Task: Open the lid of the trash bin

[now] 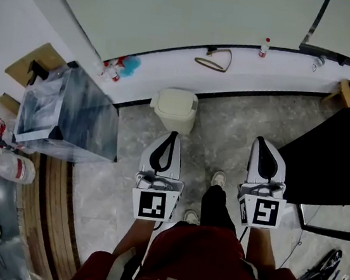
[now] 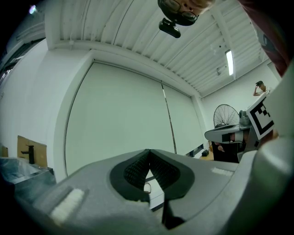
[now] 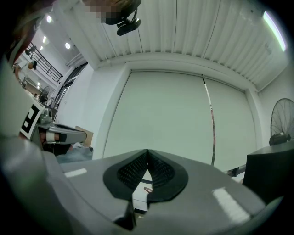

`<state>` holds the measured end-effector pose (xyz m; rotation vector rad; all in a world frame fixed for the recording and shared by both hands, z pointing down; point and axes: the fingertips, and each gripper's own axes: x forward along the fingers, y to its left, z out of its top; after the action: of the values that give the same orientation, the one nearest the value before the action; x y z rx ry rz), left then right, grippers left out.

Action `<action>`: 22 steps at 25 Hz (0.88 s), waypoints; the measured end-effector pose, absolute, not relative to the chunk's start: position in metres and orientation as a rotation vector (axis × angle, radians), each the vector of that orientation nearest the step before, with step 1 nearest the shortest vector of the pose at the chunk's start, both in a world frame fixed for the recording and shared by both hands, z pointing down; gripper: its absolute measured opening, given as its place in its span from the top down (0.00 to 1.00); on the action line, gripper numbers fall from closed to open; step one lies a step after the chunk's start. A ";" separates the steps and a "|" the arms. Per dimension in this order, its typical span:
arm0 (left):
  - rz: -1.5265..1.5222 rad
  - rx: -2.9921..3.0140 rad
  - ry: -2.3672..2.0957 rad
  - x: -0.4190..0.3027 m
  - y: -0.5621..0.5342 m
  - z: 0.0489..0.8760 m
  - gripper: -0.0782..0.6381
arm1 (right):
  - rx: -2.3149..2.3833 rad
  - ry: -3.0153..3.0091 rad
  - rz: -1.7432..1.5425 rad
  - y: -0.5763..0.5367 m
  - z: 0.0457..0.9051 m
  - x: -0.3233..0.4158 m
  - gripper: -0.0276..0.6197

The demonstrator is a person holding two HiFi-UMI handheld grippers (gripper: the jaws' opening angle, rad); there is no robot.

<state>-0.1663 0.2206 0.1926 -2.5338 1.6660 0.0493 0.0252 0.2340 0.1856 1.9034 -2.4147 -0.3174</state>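
A small cream trash bin (image 1: 175, 109) with its lid down stands on the grey floor against the white ledge. My left gripper (image 1: 174, 133) hangs just short of it, level, tips pointing at the bin, jaws shut with nothing between them. My right gripper (image 1: 259, 139) is held level to the right of the bin, also shut and empty. In the left gripper view the left gripper (image 2: 149, 151) shows its ribbed pads meeting at the tip, and the right gripper (image 3: 147, 151) looks the same in its own view; the bin is hidden in both.
A glass-sided box (image 1: 63, 112) stands left of the bin. A black chair or panel (image 1: 336, 157) fills the right. Bottles (image 1: 112, 70) and a cable loop (image 1: 214, 59) lie on the ledge (image 1: 267, 74). My feet (image 1: 218, 179) are between the grippers. A fan (image 2: 226, 114) stands far right.
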 end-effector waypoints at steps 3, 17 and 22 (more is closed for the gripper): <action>0.045 -2.542 1.671 -0.155 0.197 0.195 0.89 | 1.899 -2.416 -0.307 0.210 0.190 0.034 0.96; -0.081 -2.561 1.699 -0.082 0.055 0.206 0.89 | 1.875 -2.467 -0.203 0.061 0.200 0.098 0.96; -0.127 -2.568 1.709 -0.052 0.007 0.213 0.89 | 1.853 -2.480 -0.170 0.016 0.209 0.125 0.96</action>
<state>-0.0522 0.0067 0.2132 -2.5680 1.7089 -0.1270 0.1246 0.0161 0.2089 1.8527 -2.4799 -0.1698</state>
